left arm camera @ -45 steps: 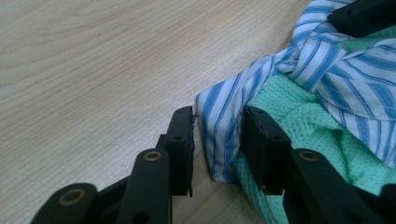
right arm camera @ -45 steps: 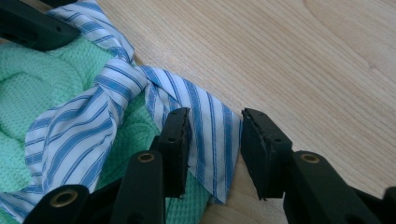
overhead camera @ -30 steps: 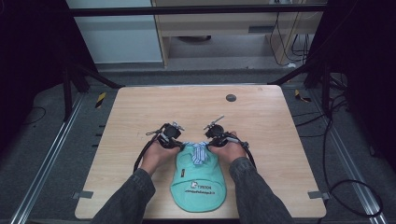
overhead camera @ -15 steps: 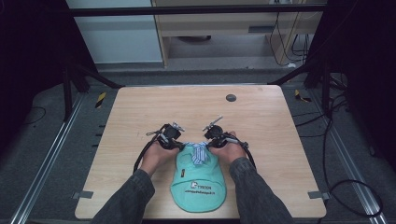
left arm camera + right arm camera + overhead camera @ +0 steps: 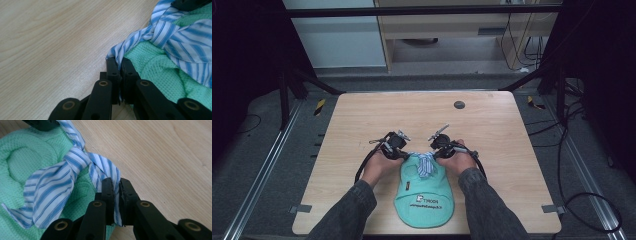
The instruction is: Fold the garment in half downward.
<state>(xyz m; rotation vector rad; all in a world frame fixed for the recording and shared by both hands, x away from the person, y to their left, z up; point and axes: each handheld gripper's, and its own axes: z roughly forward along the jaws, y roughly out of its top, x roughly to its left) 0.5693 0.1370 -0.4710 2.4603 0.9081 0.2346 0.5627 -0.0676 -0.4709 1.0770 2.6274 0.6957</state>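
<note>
A mint-green bib [image 5: 424, 200] with printed lettering lies on the wooden table [image 5: 412, 115] near its front edge. Blue-and-white striped ties [image 5: 424, 162] are knotted at its top end. My left gripper [image 5: 404, 155] sits at the knot's left and is shut on a striped tie end [image 5: 117, 53] against the green cloth [image 5: 155, 67]. My right gripper [image 5: 434, 154] sits at the knot's right. Its jaws have just been closing and now pinch the other striped tie [image 5: 116, 195] beside the green fabric [image 5: 27, 157]. The knot [image 5: 82, 160] lies between both grippers.
A small dark round disc [image 5: 459, 104] sits toward the table's far edge. Black frame posts stand at the far corners, and cables lie on the floor to the right [image 5: 572, 150]. The person's sleeved forearms come in from the front edge.
</note>
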